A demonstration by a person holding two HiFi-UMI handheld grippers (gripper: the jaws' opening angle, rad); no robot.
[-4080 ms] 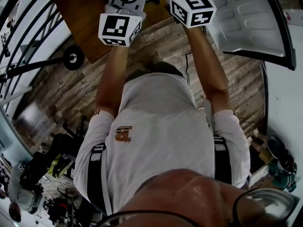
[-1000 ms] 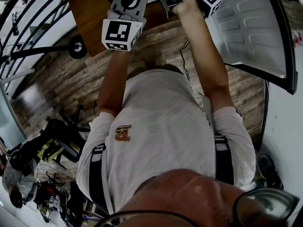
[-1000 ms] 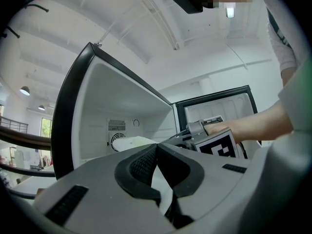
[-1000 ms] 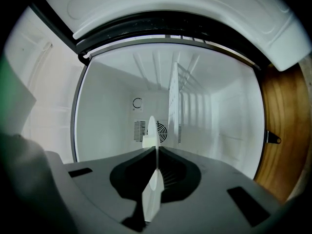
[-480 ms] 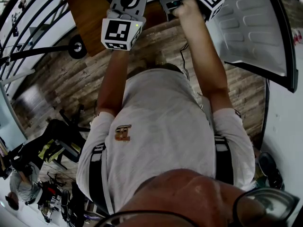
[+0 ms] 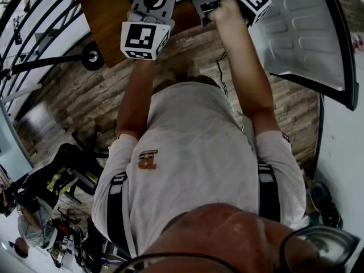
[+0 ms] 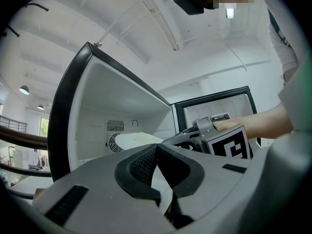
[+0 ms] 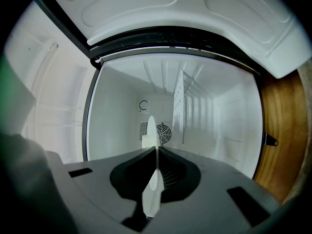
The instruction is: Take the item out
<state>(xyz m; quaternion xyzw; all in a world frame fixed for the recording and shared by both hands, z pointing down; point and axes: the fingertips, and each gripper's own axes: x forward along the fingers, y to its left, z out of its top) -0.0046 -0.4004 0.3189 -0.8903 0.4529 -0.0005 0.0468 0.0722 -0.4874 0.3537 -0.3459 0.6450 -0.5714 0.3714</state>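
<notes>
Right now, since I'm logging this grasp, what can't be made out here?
- Thin white flat item, shut in the right gripper: seen edge-on there, half hidden behind the left gripper in its view; identity unclear.
- Both grippers' tips: cut off by the head view's top edge.

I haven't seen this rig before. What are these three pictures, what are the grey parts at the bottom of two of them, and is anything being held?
There is no robot. A person holds a two-jaw gripper in each hand. The head view looks down from the person's head, past shirt and arms, to a wooden floor and an open white door. The other two pictures come from cameras on the grippers, and the grey parts are the jaws. Both cameras face a white compartment. The right gripper is closed on a thin white item, seen edge-on. The left gripper has its jaws together and appears to grip nothing.
</notes>
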